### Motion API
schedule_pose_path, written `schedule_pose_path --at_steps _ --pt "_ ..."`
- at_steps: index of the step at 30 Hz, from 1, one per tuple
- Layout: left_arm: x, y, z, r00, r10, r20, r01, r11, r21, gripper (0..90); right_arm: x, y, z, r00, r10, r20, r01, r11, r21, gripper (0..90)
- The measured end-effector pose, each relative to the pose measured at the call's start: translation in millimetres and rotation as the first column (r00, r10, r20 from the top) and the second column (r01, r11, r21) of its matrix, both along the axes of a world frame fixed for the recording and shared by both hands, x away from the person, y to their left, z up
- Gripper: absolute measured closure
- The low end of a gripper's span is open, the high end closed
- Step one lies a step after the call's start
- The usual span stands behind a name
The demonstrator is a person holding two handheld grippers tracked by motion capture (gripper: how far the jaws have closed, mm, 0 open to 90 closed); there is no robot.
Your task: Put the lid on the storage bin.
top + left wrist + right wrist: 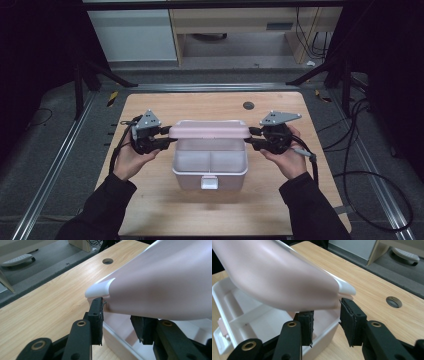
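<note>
While the high view looks down on the wooden table point(150, 210), a white box point(210, 170) with two compartments sits at its middle, its pink lid point(210, 130) raised at the back, with the left gripper point(167, 136) and right gripper point(253, 137) at the lid's two ends. From the left gripper view, the lid's edge point(160, 287) lies between the black jaws, one pad point(96, 315) touching it; whether they clamp it I cannot tell. From the right gripper view, the lid point(279, 277) hangs over the jaws above the open box point(249, 322); again a firm clamp cannot be told.

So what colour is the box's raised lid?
Pale pink lid, clearest in the right gripper view.
</note>
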State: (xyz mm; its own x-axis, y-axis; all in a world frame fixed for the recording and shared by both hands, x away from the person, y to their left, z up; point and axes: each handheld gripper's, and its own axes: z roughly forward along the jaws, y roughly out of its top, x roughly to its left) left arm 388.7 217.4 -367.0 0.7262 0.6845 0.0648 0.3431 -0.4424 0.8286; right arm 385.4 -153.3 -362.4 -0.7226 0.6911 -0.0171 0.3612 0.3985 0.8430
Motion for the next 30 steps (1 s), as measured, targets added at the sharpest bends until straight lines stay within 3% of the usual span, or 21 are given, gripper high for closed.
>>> schedule_pose_path --at_steps 4,6,17,18,19,22,25,27,28,29,30 --pt "-9.1 3.3 -5.4 0.9999 0.003 -0.01 -0.003 0.9998 -0.021 61.0 -8.6 -6.8 -5.6 1.0 -0.004 -0.002 0.004 1.0 0.011 63.4" --pt "-12.1 4.3 -8.7 0.9999 0.005 -0.014 -0.005 0.9999 0.01 59.1 -11.6 -10.0 -8.5 0.9999 -0.004 -0.011 0.005 1.0 0.017 62.5" --pt "-22.8 12.9 -25.3 0.9972 0.027 -0.07 -0.022 0.9976 0.065 53.8 -23.4 -18.0 -28.3 0.9982 -0.024 -0.054 0.023 1.0 -0.007 56.0" --pt "-22.3 17.4 -29.9 0.996 0.05 -0.075 -0.042 0.9944 0.097 53.0 -24.0 -21.5 -30.5 0.9978 -0.035 -0.056 0.035 0.999 0.002 55.2" --pt "-22.3 17.4 -29.9 0.996 0.05 -0.075 -0.042 0.9944 0.097 52.1 -24.0 -21.5 -30.5 0.9978 -0.035 -0.056 0.035 0.999 0.002 55.2" --pt "-16.6 30.5 -38.6 0.9904 0.1 -0.096 -0.091 0.991 0.099 50.9 -21.8 -26.7 -36.4 0.9955 -0.064 -0.069 0.064 0.998 -0.005 52.4" --pt "-12.1 39.3 -44.0 0.9853 0.123 -0.118 -0.115 0.9905 0.075 48.5 -18.9 -31.6 -40.6 0.9931 -0.093 -0.072 0.092 0.996 -0.014 47.2" --pt "-10.7 41.9 -45.6 0.9839 0.133 -0.119 -0.124 0.9889 0.081 46.0 -17.7 -34.2 -41.8 0.9918 -0.106 -0.071 0.105 0.994 -0.021 45.4" --pt "-7.4 46.9 -49.7 0.9794 0.16 -0.123 -0.15 0.9846 0.09 44.1 -15.0 -40.9 -44.6 0.9882 -0.136 -0.069 0.135 0.99 -0.029 42.1" --pt "-7.4 46.9 -49.7 0.9794 0.16 -0.123 -0.15 0.9846 0.09 43.3 -13.3 -44.8 -46.5 0.9854 -0.155 -0.071 0.153 0.988 -0.033 40.8" --pt "-4.0 52.7 -54.8 0.9733 0.184 -0.137 -0.174 0.9814 0.081 42.9 -11.7 -48.9 -48.7 0.982 -0.173 -0.075 0.171 0.985 -0.035 39.8"
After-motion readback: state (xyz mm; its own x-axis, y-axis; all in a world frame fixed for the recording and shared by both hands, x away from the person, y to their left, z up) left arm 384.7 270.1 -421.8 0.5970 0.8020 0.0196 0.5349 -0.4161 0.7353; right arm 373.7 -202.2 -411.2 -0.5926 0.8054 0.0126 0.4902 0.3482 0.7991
